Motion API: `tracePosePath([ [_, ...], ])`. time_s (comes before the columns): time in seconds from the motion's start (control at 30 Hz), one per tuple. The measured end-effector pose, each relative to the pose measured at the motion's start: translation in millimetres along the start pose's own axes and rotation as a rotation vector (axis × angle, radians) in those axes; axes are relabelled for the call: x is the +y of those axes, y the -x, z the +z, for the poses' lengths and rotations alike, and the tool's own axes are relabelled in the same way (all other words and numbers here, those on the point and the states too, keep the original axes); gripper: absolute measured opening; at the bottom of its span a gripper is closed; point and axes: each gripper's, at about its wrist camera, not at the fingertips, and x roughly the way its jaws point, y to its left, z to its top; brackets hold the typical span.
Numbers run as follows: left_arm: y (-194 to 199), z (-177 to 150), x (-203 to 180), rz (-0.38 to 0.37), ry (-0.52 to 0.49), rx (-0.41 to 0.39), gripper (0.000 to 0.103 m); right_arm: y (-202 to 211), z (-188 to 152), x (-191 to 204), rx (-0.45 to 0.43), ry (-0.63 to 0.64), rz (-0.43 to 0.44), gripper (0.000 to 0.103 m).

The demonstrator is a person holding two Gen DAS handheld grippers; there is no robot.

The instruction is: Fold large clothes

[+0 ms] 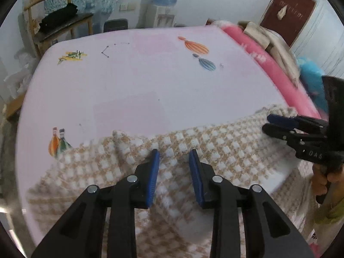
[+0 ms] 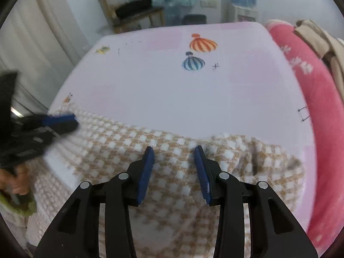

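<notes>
A beige-and-white checked knit garment point(image 1: 225, 146) point(image 2: 111, 150) lies bunched along the near edge of a pink bed sheet point(image 1: 139, 81) point(image 2: 172, 99) printed with balloons. My left gripper point(image 1: 174, 152) hovers over the garment's far hem, open, its blue pads apart and pressing nothing. My right gripper point(image 2: 174, 148) is likewise open over a wrinkled part of the hem. Each shows from the side in the other's view: the right gripper point(image 1: 267, 123) at the garment's right end, the left gripper point(image 2: 74, 120) at its left end. A hand point(image 1: 324, 178) holds the right handle.
A pink rolled blanket point(image 1: 279, 73) point(image 2: 318, 90) runs along the bed's right side, with beige clothes point(image 1: 277, 45) piled on it. Beyond the bed stand a wooden chair point(image 1: 58, 19) with dark clothes, a water dispenser point(image 1: 165, 4) and a brown door point(image 1: 292, 10).
</notes>
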Motion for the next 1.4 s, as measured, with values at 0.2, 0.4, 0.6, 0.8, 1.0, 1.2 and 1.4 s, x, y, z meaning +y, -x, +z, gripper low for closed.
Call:
tracePosePath([
  [0.2, 29.0, 7.8, -12.3, -0.008, -0.033, -0.069, 0.029, 27.7, 10.2, 22.7, -0.033, 0.030, 0.025, 0.038],
  [0.4, 3.9, -17.2, -49.2, 0.040, -0.187, 0.022, 0.029, -10.0, -10.6, 58.5, -0.001, 0.145, -0.004, 0.041],
  [0.6, 31.8, -30.2, -54.1, 0.041, -0.192, -0.041, 0.029, 21.0, -25.1, 66.2, -0.032, 0.136, 0.003, 0.042],
  [0.8, 28.2, -51.6, -52.2, 0.079, -0.217, -0.026, 0.031, 12.3, -44.7, 64.2, -0.002, 0.145, -0.045, 0.043],
  [1.0, 53.9, -44.1, -52.2, 0.062, -0.177, -0.094, 0.034, 34.7, -30.2, 64.9, -0.071, 0.043, -0.051, 0.044],
  [1.2, 29.3, -52.6, -43.5, 0.083, -0.152, -0.048, 0.035, 4.5, -44.7, 68.9, -0.052, 0.089, -0.126, 0.046],
  [1.4, 59.6, -61.7, -38.5, 0.056, -0.128, -0.092, 0.035, 35.2, -51.1, 63.7, -0.046, 0.021, -0.106, 0.046],
])
